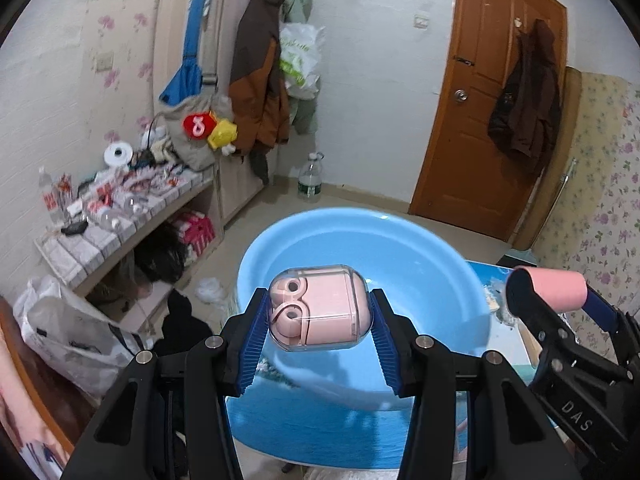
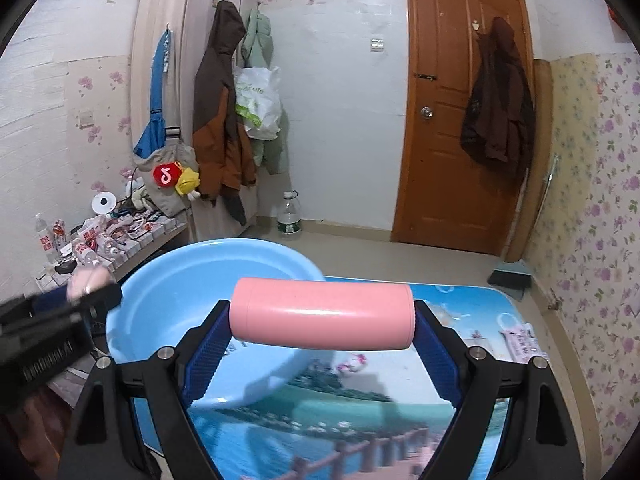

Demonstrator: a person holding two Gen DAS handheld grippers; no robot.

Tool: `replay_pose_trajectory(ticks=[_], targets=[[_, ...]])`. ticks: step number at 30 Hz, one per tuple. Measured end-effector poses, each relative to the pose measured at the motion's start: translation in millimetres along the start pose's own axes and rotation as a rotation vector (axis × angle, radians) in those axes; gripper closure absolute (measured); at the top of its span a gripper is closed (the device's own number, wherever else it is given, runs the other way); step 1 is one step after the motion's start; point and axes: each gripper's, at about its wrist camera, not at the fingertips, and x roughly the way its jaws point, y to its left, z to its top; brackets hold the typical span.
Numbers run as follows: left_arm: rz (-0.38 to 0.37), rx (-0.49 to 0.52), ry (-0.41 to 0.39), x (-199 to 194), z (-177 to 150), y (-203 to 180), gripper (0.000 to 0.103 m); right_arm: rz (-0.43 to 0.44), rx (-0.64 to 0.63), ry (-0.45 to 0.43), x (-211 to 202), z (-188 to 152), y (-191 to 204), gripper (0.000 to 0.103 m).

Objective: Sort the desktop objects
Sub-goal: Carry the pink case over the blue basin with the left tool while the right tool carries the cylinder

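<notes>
Left gripper [image 1: 318,312] clamps pink earbud case [image 1: 318,310]; right gripper [image 2: 322,316] clamps pink cylinder [image 2: 322,314], perhaps a flask.

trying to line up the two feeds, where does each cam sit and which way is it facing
Left wrist: sits behind the left tool, facing the blue basin; its fingers clamp a pink earbud case, with the right tool at right.
Right wrist: sits behind the right tool, facing the basin and door; it clamps a pink cylinder, left tool at left.
Shared: basin, door, picture-printed table.

One blue basin [image 1: 420,248], one pink earbud case [image 1: 320,308], one pink cylinder [image 2: 322,314], two grippers.
</notes>
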Motion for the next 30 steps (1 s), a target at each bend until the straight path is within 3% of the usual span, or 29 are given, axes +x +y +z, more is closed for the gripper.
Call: replay_pose_trajectory(ticks=[5,17,26,30], targets=[[0.011,-0.019,0.023,8,-5,6,0.056,-0.005,0.057,0.017,9,3,8,0.015],[-0.003,0.026,0.005,0,-4,-15,0.056,-0.013,0.090,0.032,10,0,-21,0.015],[0.003,0.048,-0.012,-9,-1,-19,0.056,0.020,0.056,0.010,-9,1,-16,0.015],[-0.007,0.061,-0.005,-9,-1,-17,0.056,0.089,0.014,0.007,-16,1,-8,0.015]])
